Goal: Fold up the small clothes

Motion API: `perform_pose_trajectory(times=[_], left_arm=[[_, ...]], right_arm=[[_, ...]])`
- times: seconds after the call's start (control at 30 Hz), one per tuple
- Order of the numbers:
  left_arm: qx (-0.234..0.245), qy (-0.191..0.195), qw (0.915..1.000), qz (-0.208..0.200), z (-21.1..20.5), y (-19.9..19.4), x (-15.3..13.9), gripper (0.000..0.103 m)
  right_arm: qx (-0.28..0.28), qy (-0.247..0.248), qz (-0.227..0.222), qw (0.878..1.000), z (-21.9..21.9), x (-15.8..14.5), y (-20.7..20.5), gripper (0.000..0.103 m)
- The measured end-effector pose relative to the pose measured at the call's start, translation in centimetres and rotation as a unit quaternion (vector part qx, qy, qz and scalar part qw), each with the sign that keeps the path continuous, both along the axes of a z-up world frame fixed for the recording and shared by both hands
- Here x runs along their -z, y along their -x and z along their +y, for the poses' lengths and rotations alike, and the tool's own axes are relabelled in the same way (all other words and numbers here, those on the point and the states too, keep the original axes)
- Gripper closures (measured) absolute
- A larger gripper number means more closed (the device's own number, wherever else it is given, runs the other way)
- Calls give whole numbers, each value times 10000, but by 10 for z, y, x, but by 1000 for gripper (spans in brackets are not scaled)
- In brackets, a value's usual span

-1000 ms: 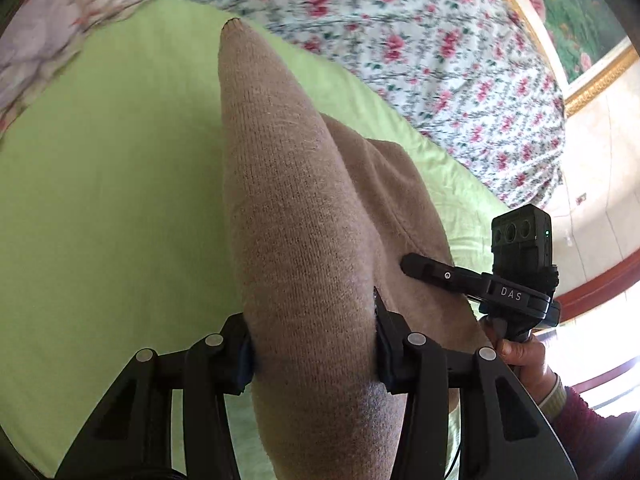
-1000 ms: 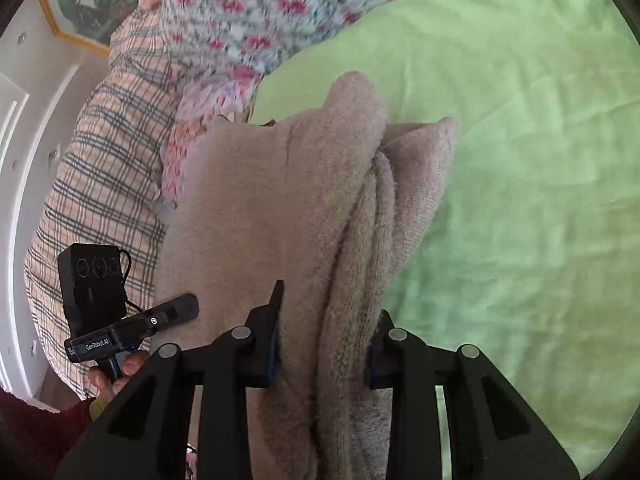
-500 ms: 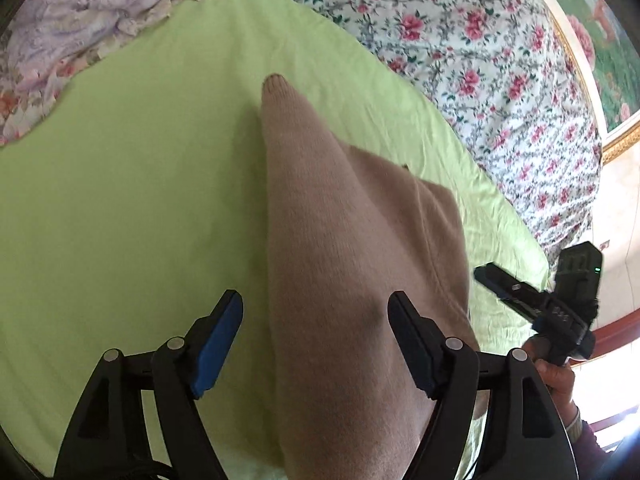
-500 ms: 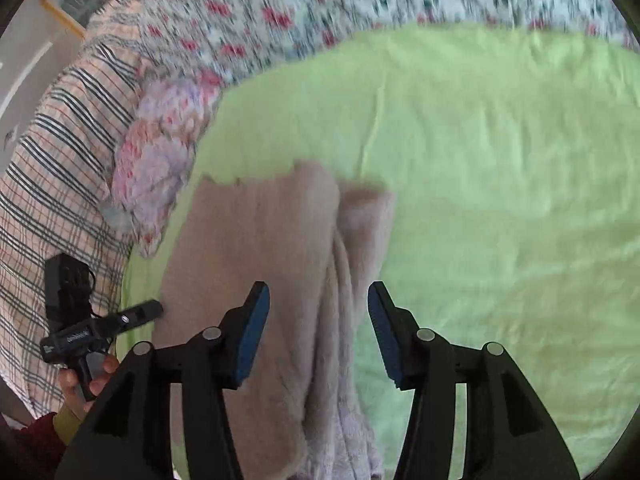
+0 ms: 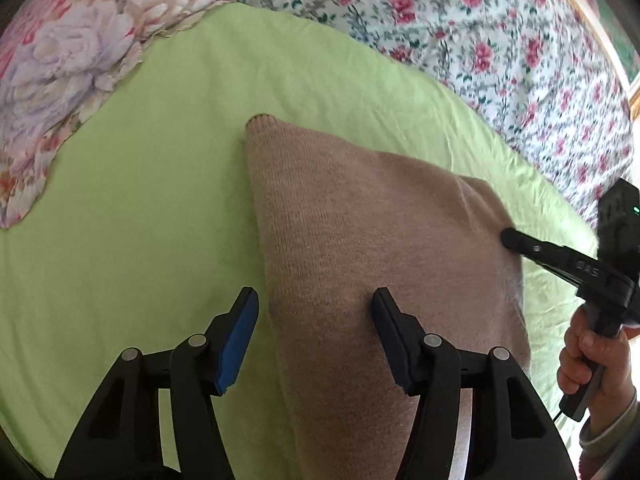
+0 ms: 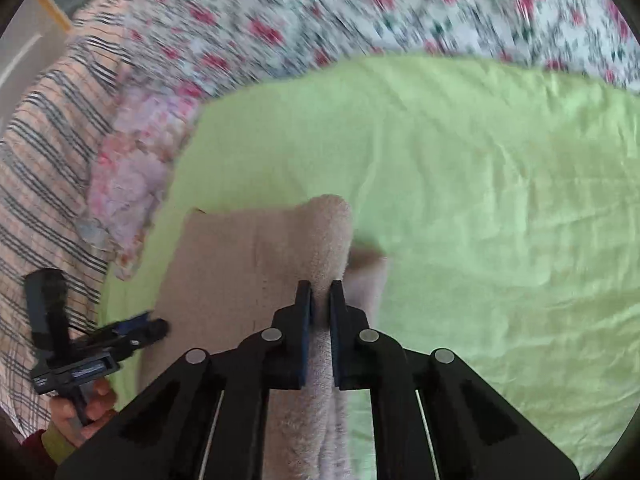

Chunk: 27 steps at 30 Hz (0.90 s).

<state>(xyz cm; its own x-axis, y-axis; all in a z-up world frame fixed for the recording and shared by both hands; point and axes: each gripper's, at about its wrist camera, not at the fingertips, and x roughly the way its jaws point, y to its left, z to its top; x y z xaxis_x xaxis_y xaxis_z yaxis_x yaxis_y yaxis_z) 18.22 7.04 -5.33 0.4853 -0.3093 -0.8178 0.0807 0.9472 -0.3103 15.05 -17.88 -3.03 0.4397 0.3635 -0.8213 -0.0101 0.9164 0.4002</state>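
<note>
A tan knitted garment lies folded on the green sheet. My left gripper is open, its blue-padded jaws straddling the garment's near left edge without pinching it. In the right wrist view the garment shows its fuzzy rolled edge, and my right gripper is shut on that edge. The right gripper also appears in the left wrist view at the garment's right corner; the left gripper appears in the right wrist view at the lower left.
A rose-print quilt borders the far side of the sheet. A pale floral pillow lies at the left. A plaid blanket lies at the left in the right wrist view. Green sheet stretches to the right.
My left gripper let go of the garment and pulled back, jaws open. My right gripper opened, then closed on the fuzzy edge. The garment dropped flat onto the sheet.
</note>
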Motion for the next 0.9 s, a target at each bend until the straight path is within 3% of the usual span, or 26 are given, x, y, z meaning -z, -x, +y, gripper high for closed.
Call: perform_pose_trajectory(times=[0.1, 0.2, 0.33, 0.4, 0.5, 0.6, 0.77, 0.9], left_arm=[[39, -20, 10000, 26, 1, 8, -3, 43], [62, -57, 10000, -41, 15, 32, -15, 40], [30, -509, 9986, -109, 37, 94, -21, 39], [-11, -672, 9977, -44, 46, 131, -14, 39], [53, -728, 9973, 110, 45, 182, 4, 39], [129, -875, 9959, 201, 28, 207, 24, 39], [20, -962, 9952, -168, 2, 205, 28, 39], [-165, -1000, 9945, -254, -4, 184, 34, 38]], right_arm=[[114, -255, 31, 9996, -7, 9, 5, 89], [261, -364, -106, 9989, -12, -10, 23, 83], [123, -525, -366, 9979, -24, -36, 70, 74], [-55, -630, -432, 9971, -28, -41, 97, 60], [-305, -736, -475, 9957, -30, -39, 137, 50], [-427, -833, -168, 9955, -28, -18, 162, 46], [-525, -1138, 7, 9921, -17, -4, 168, 45], [-875, -924, 77, 9918, 6, 1, 165, 46]])
